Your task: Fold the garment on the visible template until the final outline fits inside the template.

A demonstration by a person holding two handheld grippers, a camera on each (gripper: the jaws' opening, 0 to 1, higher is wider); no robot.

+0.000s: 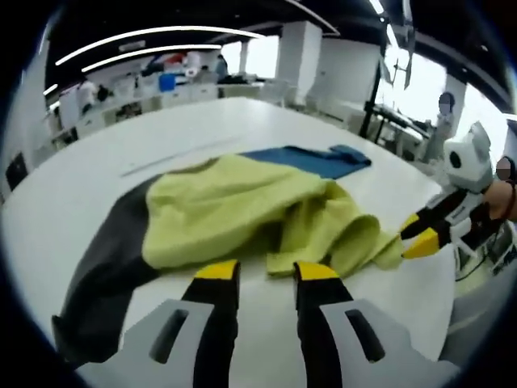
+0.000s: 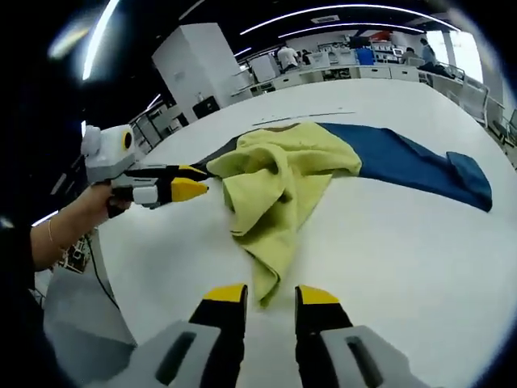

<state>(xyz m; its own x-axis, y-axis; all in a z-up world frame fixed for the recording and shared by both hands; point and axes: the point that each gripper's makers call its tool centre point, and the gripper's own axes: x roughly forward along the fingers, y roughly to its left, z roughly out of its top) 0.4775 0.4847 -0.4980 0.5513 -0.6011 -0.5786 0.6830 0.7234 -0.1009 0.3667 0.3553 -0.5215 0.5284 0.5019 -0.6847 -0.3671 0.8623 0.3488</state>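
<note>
While the garment [image 1: 242, 210] lies bunched on the white table [image 1: 161, 137], the folding step is only partly done, as I judge it: the yellow-green body is heaped in loose ridges rather than laid flat, and its outline is ragged.

**Location.** The garment sits toward the middle of the table, well apart from the far edge. It has a dark sleeve [image 1: 105, 267] trailing toward one near edge and a blue sleeve [image 2: 420, 166] stretched flat toward the opposite edge. No template outline can be made out beneath the fabric.

**Orientation.** The long axis runs sleeve to sleeve, from the dark end to the blue end. A narrow tongue of yellow-green fabric points off that axis toward the right gripper [image 2: 271, 295].

**Gripper state.**
1. The left gripper [image 1: 266, 271] is released; its jaws stand apart, just short of the near fabric edge, holding nothing.
2. The right gripper is likewise spread, with the tip of the fabric tongue lying near the gap between its jaws, not clamped.
3. In the right gripper view, the left gripper's yellow tips sit just beside the bunched body, carried by the person's hand [image 2: 85, 210].

**Next move.** Each jaw pair needs to close on a fabric edge, then draw the heap flat before either sleeve is folded inward. Loose ridges may drag and undo the fold.
</note>
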